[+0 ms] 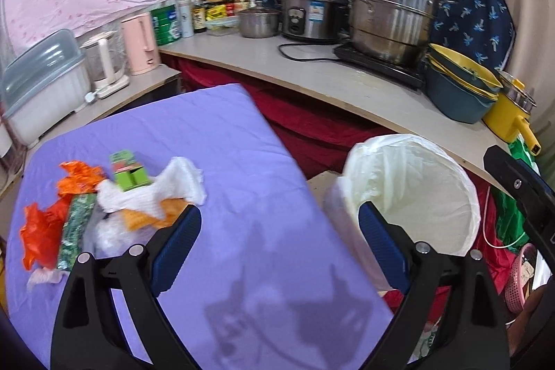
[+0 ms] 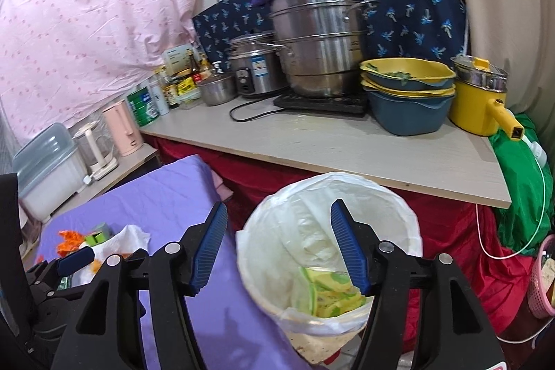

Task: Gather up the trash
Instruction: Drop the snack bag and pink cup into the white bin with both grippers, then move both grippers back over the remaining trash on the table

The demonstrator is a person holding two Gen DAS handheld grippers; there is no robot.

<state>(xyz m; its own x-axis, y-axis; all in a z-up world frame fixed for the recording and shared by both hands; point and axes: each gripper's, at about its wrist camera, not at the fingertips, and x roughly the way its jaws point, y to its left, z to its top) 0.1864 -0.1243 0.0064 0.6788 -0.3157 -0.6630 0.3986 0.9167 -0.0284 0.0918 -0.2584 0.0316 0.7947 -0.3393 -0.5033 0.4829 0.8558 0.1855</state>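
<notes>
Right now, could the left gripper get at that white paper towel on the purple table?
Probably yes. The left gripper is open and empty, and the paper towel lies just beyond its left fingertip on the purple table, on top of the pile with nothing over it.

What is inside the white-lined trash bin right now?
From the right wrist view, the trash bin holds a yellow-green wrapper lying low in its white liner. The right gripper hangs open above the rim, one finger covering part of the wrapper, so anything beneath cannot be seen.
</notes>
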